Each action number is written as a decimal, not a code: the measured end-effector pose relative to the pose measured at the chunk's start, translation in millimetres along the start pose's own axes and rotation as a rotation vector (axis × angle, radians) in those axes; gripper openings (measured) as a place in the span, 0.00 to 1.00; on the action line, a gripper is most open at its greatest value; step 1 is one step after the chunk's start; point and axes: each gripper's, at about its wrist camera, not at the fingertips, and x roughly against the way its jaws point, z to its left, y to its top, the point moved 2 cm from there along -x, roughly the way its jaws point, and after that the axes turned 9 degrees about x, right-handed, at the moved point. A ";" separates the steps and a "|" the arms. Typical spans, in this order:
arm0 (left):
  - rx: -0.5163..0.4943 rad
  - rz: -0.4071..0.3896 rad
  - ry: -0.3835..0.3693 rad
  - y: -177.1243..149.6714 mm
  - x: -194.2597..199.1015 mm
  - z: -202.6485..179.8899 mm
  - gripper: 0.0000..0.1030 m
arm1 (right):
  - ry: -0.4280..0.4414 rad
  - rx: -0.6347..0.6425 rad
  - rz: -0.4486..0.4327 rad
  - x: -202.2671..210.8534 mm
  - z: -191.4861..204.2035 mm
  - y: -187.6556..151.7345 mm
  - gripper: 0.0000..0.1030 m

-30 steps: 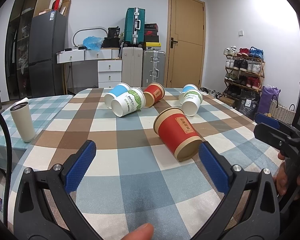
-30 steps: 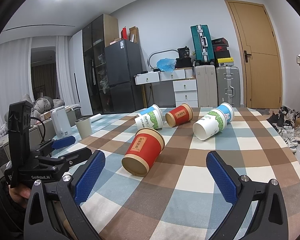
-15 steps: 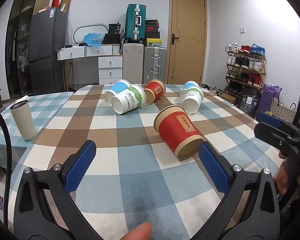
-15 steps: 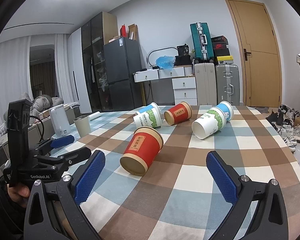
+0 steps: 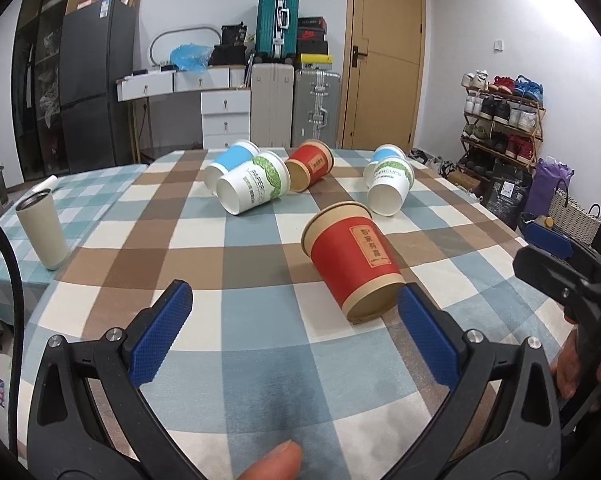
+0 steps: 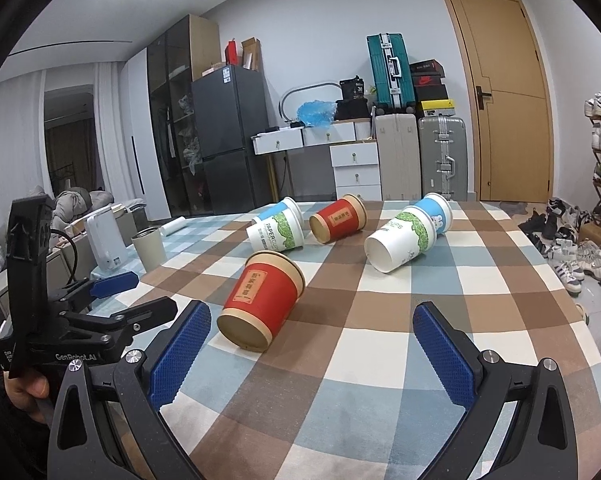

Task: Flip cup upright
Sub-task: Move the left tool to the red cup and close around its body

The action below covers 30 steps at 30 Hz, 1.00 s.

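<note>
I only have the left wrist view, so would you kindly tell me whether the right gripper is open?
Observer: Yes, the right gripper is open, its blue pads wide apart with nothing between them.
Operator: Where does the near red paper cup lie relative to it?
Observer: The near red paper cup lies on its side ahead of the left pad, base toward the camera, not between the pads.
Operator: Is there anything by the beige tumbler?
Observer: A white plastic appliance stands upright just left of the beige tumbler.
</note>
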 end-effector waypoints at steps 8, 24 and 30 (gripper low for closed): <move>0.000 0.110 -0.022 6.4 -37.0 -24.4 0.99 | -0.023 -0.027 0.008 3.9 -11.0 -2.1 1.00; 0.037 0.256 -0.041 4.9 -85.7 -48.3 0.61 | -0.020 -0.037 0.019 1.3 -13.3 -3.8 1.00; 0.046 0.260 -0.035 3.3 -83.9 -48.9 0.54 | -0.020 -0.037 0.021 0.5 -14.1 -4.4 1.00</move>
